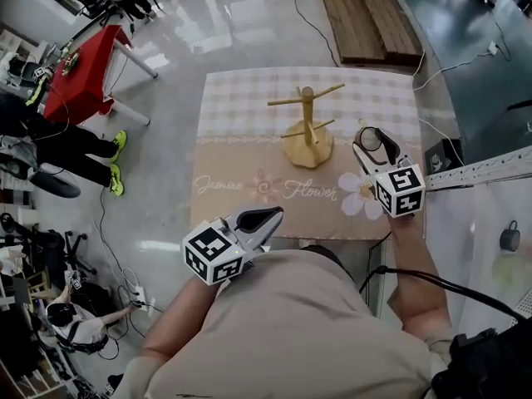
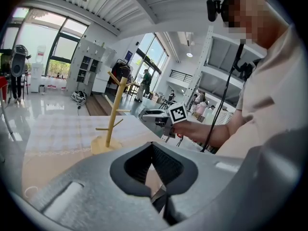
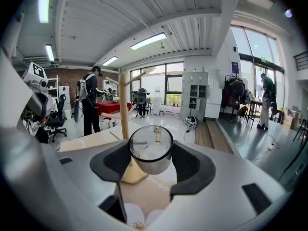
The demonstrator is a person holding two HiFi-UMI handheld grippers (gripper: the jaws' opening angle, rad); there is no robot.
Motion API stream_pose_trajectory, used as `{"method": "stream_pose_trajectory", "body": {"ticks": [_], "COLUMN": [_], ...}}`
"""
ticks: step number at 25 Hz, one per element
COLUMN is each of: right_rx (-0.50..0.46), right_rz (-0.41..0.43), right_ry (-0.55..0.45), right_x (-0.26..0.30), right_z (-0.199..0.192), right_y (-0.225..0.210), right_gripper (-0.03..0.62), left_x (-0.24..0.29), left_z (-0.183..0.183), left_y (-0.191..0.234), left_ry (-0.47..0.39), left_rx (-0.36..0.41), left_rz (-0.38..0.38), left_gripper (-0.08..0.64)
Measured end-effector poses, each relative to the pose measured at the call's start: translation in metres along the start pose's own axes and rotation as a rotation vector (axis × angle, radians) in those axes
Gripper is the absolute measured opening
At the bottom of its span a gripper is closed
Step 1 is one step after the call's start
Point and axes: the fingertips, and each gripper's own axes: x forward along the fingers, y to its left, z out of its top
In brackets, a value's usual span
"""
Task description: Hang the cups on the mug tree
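The wooden mug tree (image 1: 307, 123) stands on the far middle of the cloth-covered table (image 1: 241, 106), with its pegs bare. My right gripper (image 1: 370, 141) hangs in the air to the right of the tree, shut on a clear glass cup (image 1: 371, 139). In the right gripper view the cup (image 3: 151, 150) sits between the pads with its mouth toward the camera, and the tree's stem (image 3: 124, 110) rises just behind it. My left gripper (image 1: 276, 214) hovers at the table's front edge, shut and with nothing in it. In its own view, the left gripper's (image 2: 153, 150) pads meet.
A red table (image 1: 87, 61) and a seated person are on the floor at the left. Wooden planks (image 1: 366, 15) and cables lie beyond the table. A dark mug (image 1: 509, 239) stands on a white surface at the far right.
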Motion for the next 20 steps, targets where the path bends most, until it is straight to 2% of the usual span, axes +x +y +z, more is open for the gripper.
{"method": "stream_pose_trajectory", "body": {"ticks": [4, 11, 20], "right_rx": [-0.045, -0.122, -0.224], "right_rz": [-0.001, -0.034, -0.055], "right_ry": [-0.058, -0.136, -0.146], "right_x": [-0.004, -0.005, 0.003], "right_z": [0.047, 0.107, 0.136], "right_y": [0.002, 0.005, 0.018], "right_gripper": [0.273, 0.273, 0.273], "left_x": [-0.007, -0.024, -0.044], "left_z": [0.001, -0.002, -0.008], "left_y": [0.002, 0.011, 0.019], "left_ry": [-0.017, -0.042, -0.058], "left_rx": [0.001, -0.001, -0.019], "left_rz": [-0.003, 0.009, 0.027], "left_gripper": [0.008, 0.008, 0.008]}}
